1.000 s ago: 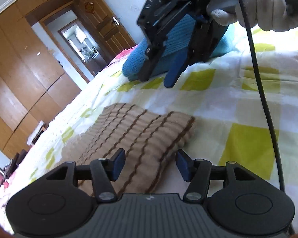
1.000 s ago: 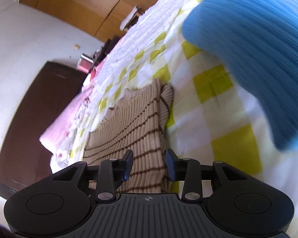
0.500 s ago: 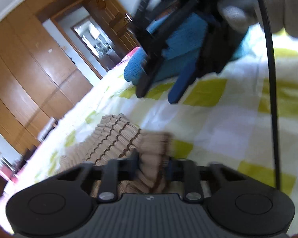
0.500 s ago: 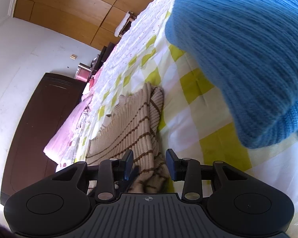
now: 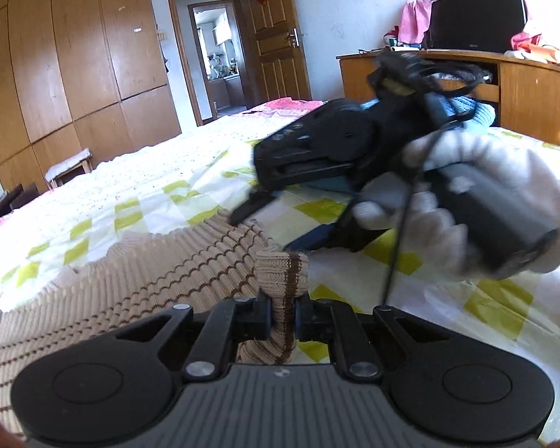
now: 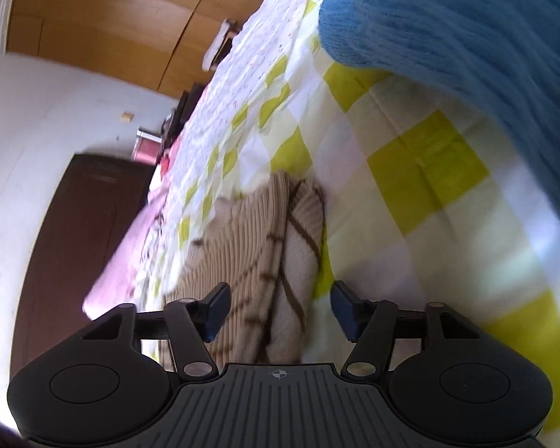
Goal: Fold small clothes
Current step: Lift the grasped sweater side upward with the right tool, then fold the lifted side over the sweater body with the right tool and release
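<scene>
**Left claw now clamped on sweater corner, right claw spreading**

Since a second ago, the left claw [image 5: 283,317] has closed from wide apart onto a bunched corner of the beige striped sweater [image 5: 160,280] and is now pinching that fold between its pads, lifting it slightly off the bed [image 5: 138,186]. The right claw [image 6: 276,310] has gone from narrow to spread and its jaws are opening, with the sweater's folded edge [image 6: 280,261] lying between the fingers but untouched by the pads.

Only the left wrist view is showing the gloved hand [image 5: 466,201] gripping the right tool's handle, its fingers hanging just over the sweater's far edge. Only the right wrist view is showing the blue knit garment [image 6: 485,37] up close, filling the upper right corner and lying well apart from the sweater.

The bed is wearing a white and yellow-green checked quilt. Around it, wooden wardrobes [image 5: 74,56], an open doorway [image 5: 216,48], a wooden cabinet [image 5: 522,93] carrying a dark television [image 5: 474,15], and a stool [image 5: 69,164] are standing.
</scene>
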Demonstrator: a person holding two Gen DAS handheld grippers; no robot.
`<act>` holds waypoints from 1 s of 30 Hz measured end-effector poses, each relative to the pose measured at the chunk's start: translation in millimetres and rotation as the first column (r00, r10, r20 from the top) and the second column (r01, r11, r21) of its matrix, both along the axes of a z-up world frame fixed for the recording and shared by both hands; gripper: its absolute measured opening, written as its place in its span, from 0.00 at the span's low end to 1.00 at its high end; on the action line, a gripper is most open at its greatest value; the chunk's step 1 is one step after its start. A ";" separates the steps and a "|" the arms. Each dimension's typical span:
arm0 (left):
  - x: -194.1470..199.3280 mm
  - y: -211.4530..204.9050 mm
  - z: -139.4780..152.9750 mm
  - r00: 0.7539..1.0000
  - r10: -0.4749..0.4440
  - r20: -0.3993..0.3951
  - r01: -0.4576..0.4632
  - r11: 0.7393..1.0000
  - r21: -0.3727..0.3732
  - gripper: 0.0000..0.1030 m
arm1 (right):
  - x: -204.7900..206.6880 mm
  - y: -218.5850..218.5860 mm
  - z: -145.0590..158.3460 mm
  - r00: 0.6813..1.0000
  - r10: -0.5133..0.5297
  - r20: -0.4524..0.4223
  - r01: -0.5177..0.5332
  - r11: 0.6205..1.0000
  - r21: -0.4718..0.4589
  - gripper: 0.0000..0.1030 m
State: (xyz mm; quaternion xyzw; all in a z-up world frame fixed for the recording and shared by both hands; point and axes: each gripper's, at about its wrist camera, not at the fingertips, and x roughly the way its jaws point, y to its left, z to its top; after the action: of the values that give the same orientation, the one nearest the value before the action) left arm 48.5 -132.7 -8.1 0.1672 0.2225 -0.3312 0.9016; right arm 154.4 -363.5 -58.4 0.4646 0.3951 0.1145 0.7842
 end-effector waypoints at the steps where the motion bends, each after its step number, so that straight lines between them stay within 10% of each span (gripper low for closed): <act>1: 1.9 -0.2 -0.8 1.000 -0.003 -0.003 0.003 1.000 -0.005 0.18 | 2.7 2.8 -0.9 1.000 -0.001 -0.001 0.001 1.000 -0.009 0.65; 13: 4.2 16.7 1.9 0.999 -0.007 -0.033 0.003 0.993 -0.115 0.16 | 9.3 19.6 1.8 0.999 0.022 -0.024 -0.023 0.998 -0.050 0.62; 20: 5.8 24.9 6.0 0.999 -0.006 -0.035 0.000 0.988 -0.153 0.16 | 24.8 17.9 -0.9 0.995 -0.091 -0.050 0.087 0.992 -0.086 0.22; 30: 5.8 72.8 26.7 0.996 0.071 -0.053 -0.083 0.953 -0.290 0.16 | 33.8 45.2 51.7 0.997 -0.071 0.025 0.073 0.989 -0.127 0.16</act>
State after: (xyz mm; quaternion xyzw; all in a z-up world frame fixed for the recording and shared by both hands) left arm 54.3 -59.9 18.6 0.0164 0.1961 -0.3287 0.9237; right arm 188.3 -318.2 -6.7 0.4262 0.3765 0.0653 0.8200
